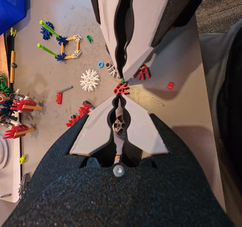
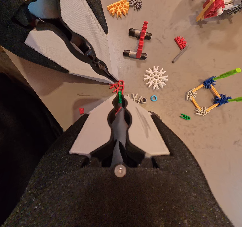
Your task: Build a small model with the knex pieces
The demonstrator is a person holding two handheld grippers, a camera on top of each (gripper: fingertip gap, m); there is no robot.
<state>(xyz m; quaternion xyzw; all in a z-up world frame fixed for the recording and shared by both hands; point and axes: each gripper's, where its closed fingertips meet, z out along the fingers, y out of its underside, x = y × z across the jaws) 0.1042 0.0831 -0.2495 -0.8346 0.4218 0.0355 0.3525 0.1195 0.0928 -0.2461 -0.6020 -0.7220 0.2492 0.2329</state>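
Observation:
My left gripper (image 1: 119, 95) is shut on the edge of a small red fan-shaped connector (image 1: 121, 89), held just above the grey table. My right gripper (image 2: 119, 96) is shut on a short green rod (image 2: 119, 97). The rod's tip meets a slot of the red connector (image 2: 118, 86). In the left wrist view the right gripper (image 1: 122, 78) comes in from the top, tip to tip with mine. In the right wrist view the left gripper (image 2: 115, 81) comes in from the upper left.
On the table lie a white snowflake connector (image 1: 90, 80), a blue ring (image 1: 100, 64), a second red connector (image 1: 142, 72), a small red piece (image 1: 170, 85), a green clip (image 2: 185, 116) and a square frame of yellow rods (image 2: 204, 96). A red-and-yellow model (image 1: 19, 108) stands nearby. Left and right tips are no more than a few centimetres apart.

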